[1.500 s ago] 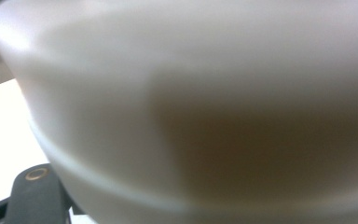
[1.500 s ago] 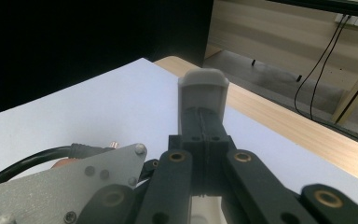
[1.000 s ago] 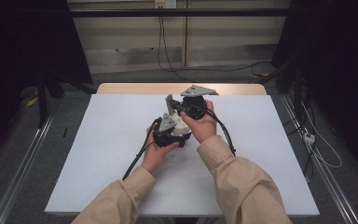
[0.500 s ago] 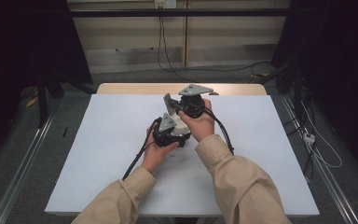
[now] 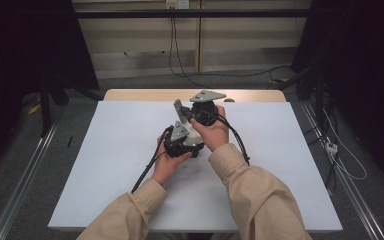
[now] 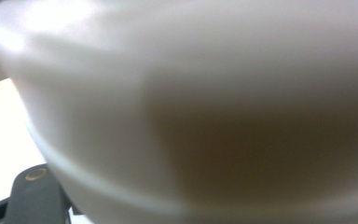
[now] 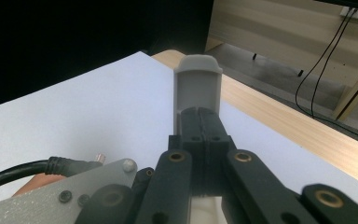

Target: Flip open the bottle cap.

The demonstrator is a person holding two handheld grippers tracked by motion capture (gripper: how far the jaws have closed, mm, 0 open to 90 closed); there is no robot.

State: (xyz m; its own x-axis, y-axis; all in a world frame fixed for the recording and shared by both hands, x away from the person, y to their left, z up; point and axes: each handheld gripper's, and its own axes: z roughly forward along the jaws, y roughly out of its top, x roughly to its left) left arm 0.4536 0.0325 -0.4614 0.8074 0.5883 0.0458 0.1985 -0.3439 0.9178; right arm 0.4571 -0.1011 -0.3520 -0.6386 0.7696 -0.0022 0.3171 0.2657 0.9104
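High view: two hand-held grippers, one per hand, held together over the middle of a white surface (image 5: 105, 165). Left hand-held gripper (image 5: 182, 139) sits nearer; right hand-held gripper (image 5: 192, 112) just beyond it, touching or almost so. Each carries one grey three-cornered plate; one black cable trails from each toward the near side. Both forearms in tan sleeves (image 5: 260, 200).

Right gripper view: the two black jaws are pressed together on the base of one pale grey flat piece (image 7: 198, 84). Its long axis runs along the jaws, rounded end pointing away from the hand, toward the far left of the surface. In the high view the same piece (image 5: 179, 107) sticks out left of the right hand, tilted upward.

Left gripper view: a blurred white rounded body (image 6: 191, 107) lies right against the lens and blocks the jaws; cannot tell whether that gripper is open or closed, nor what the body is.

Around: wooden edge (image 5: 130, 94) along the far side of the surface, grey floor (image 5: 20, 165), cables on the floor at far and right, dark curtains both sides.
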